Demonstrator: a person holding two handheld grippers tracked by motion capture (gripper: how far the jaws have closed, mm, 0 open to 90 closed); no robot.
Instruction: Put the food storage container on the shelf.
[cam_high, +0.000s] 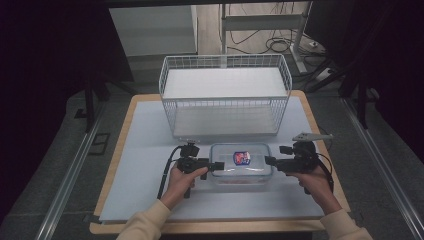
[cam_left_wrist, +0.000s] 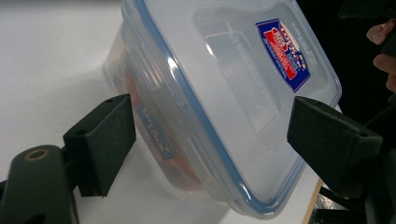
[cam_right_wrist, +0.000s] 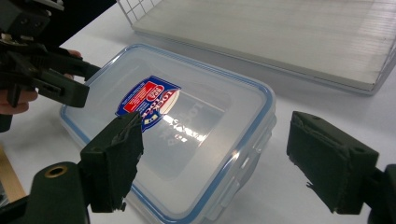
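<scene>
I have the clear plastic container (cam_high: 240, 165) lying flat on the white table (cam_high: 145, 165), at about 6 o'clock from the white wire basket (cam_high: 224, 95) and just in front of it without touching. Its lid, edged in blue, carries a red and blue label (cam_high: 241, 158) near the middle, and something reddish shows through the wall in the left gripper view.

My left gripper (cam_high: 219, 166) sits at the container's 9 o'clock end, pointing level toward 3 o'clock. In its own view its jaws stand spread, with the container's short end (cam_left_wrist: 224, 116) lying between them; the dark pads (cam_left_wrist: 109, 140) do not press on the plastic, and a gap shows on each side. Whether the jaw tips touch the lid rim I cannot tell from above.

My right gripper (cam_high: 270, 160) comes in from the container's 3 o'clock end, pointing toward 9 o'clock. Its jaws are wide apart, pinching nothing, and hover just off the container's corner (cam_right_wrist: 187, 144). In that view the basket's floor panel (cam_right_wrist: 280, 32) lies at 12 o'clock beyond the lid, and the left gripper (cam_right_wrist: 51, 84) reaches in at 10 o'clock.
</scene>
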